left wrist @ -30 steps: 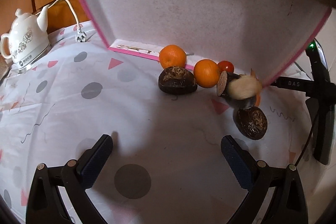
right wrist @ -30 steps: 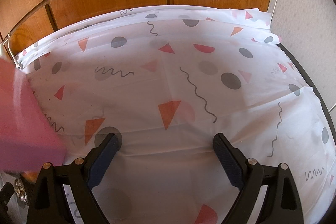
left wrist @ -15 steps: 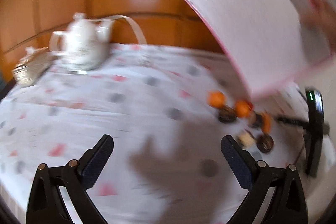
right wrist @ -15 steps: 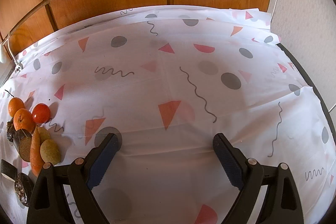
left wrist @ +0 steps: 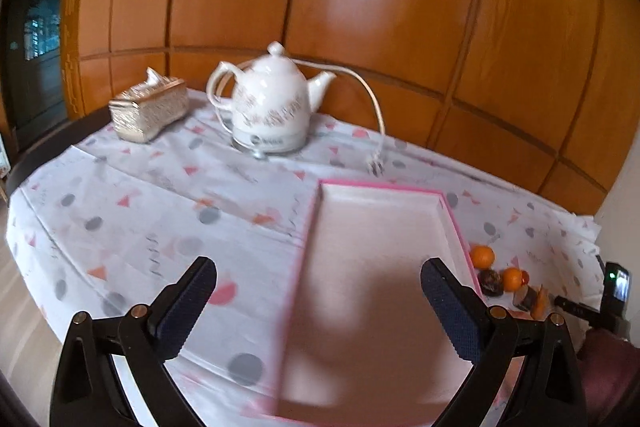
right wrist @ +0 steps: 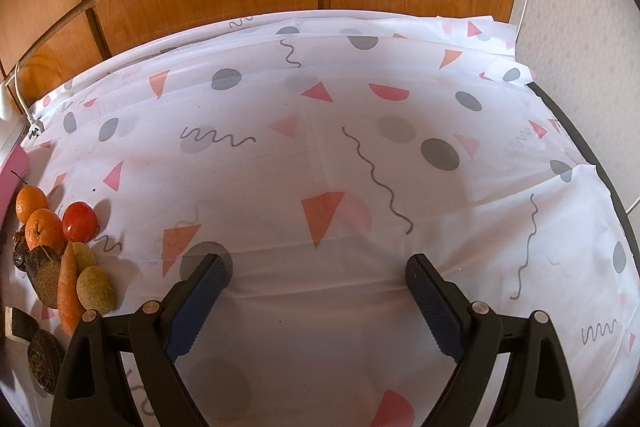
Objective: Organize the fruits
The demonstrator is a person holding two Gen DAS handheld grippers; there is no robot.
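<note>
Nearest the left wrist camera, the left gripper (left wrist: 318, 301) is seen with its fingers spread wide and nothing held between them; the right gripper (right wrist: 316, 301) is likewise held wide apart and empty above the patterned cloth of the worktop (right wrist: 360, 155). Just beyond the left fingers the pink-edged box (left wrist: 384, 247) is now laid flat and open side up on the cloth, whereas a second ago it was held tilted in the air over the fruit, and half a second ago it was being swung aside; nothing is seen inside it. The fruit pile (right wrist: 56, 255) is found at the far left of the right view, just beside the box's pink edge: two oranges (right wrist: 42, 227), a tomato (right wrist: 79, 221), a carrot (right wrist: 67, 285), pale oval fruits (right wrist: 95, 289) and dark wrinkled ones (right wrist: 44, 359), most of them touching. In the left view the same pile is seen small, to the right of the box. It is judged that the container has been made ready and that sorting has not yet begun, so a first pick from the pile is likely called for. Farther back, a white kettle (left wrist: 272, 107) with its cord and a tissue box (left wrist: 150, 111) are set before the wooden panelling (left wrist: 360, 7)
</note>
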